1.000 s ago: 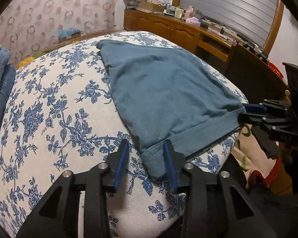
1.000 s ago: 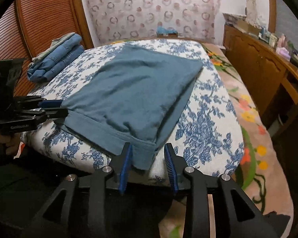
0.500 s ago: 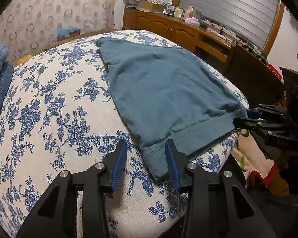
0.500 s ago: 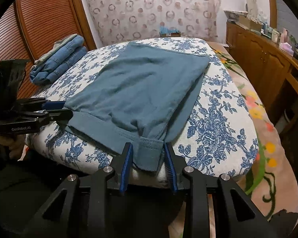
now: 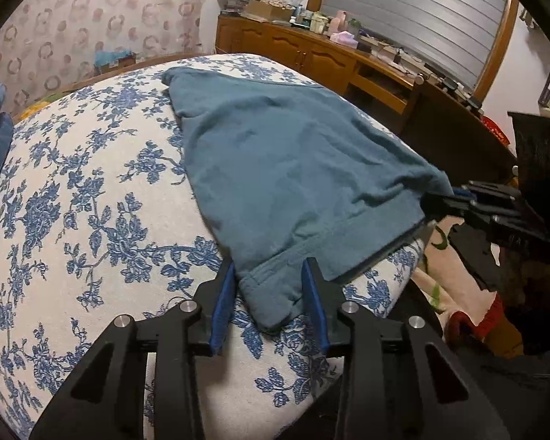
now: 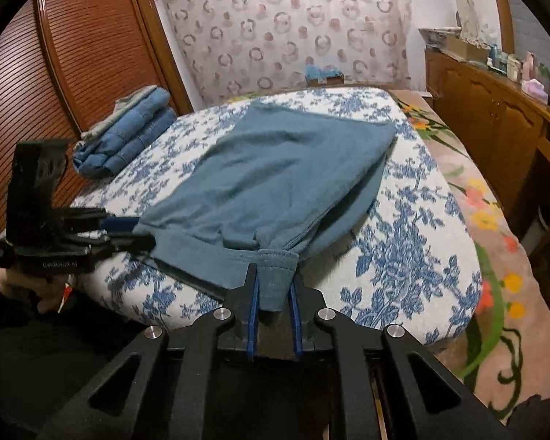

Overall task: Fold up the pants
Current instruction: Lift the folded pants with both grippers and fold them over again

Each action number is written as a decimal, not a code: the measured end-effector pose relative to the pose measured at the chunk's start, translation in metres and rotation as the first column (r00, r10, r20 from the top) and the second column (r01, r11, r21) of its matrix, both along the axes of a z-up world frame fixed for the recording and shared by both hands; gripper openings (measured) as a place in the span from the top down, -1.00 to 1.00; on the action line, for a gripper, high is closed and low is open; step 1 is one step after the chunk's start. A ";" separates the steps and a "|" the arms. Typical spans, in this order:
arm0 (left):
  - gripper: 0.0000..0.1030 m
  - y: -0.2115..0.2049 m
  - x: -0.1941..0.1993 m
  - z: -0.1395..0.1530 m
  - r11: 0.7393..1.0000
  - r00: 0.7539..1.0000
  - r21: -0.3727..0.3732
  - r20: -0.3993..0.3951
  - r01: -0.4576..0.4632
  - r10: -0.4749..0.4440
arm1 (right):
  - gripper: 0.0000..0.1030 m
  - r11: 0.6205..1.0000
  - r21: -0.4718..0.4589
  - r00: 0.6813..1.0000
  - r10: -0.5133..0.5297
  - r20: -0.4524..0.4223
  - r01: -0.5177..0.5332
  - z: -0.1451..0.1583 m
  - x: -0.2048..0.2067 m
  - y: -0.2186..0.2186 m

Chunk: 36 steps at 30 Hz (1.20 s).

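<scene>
Two corners of the teal pants [image 6: 275, 179] on the floral bed [image 5: 91, 220] sit between fingers. Left gripper [image 5: 271, 300] straddles its hem corner with fingers spread; right gripper [image 6: 274, 304] pinches the other corner. Only the right view shows folded jeans [image 6: 128, 128] by the wooden door [image 6: 84, 44]. Cabinet clutter [image 5: 311, 22] is indistinct.

one teal pants [image 6: 275, 179], two grippers, one folded jeans stack [image 6: 128, 130], perhaps two or three garments.
</scene>
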<state>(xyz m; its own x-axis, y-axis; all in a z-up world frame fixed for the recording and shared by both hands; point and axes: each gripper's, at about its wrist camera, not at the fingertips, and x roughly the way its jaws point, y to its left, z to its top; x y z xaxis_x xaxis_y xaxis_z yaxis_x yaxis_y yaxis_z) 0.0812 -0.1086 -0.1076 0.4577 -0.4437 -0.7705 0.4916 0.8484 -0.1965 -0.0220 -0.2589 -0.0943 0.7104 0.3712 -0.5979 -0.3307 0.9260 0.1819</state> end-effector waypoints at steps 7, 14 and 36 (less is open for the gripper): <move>0.75 0.001 0.000 0.012 1.000 0.999 -0.027 0.036 0.002 -0.001 | 0.73 1.000 0.019 0.999 0.010 0.052 -0.011 0.011 0.003 0.004; 0.76 0.018 0.001 0.076 0.994 0.985 -0.108 0.169 -0.023 0.041 | 0.79 0.999 0.036 0.985 0.028 0.168 -0.035 0.052 -0.001 0.005; 0.76 0.077 0.019 0.229 0.981 0.849 -0.117 0.491 -0.158 0.195 | 0.81 0.985 -0.031 0.884 0.168 0.436 -0.172 0.180 0.014 0.051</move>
<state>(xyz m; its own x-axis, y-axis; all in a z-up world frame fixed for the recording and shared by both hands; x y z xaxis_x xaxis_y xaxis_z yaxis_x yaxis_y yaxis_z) 0.0997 -0.0319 0.1210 0.8473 -0.3623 -0.3884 0.3824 0.9236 -0.0272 -0.0085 -0.2078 0.0855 0.8242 0.5131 -0.2395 -0.5305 0.8476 -0.0098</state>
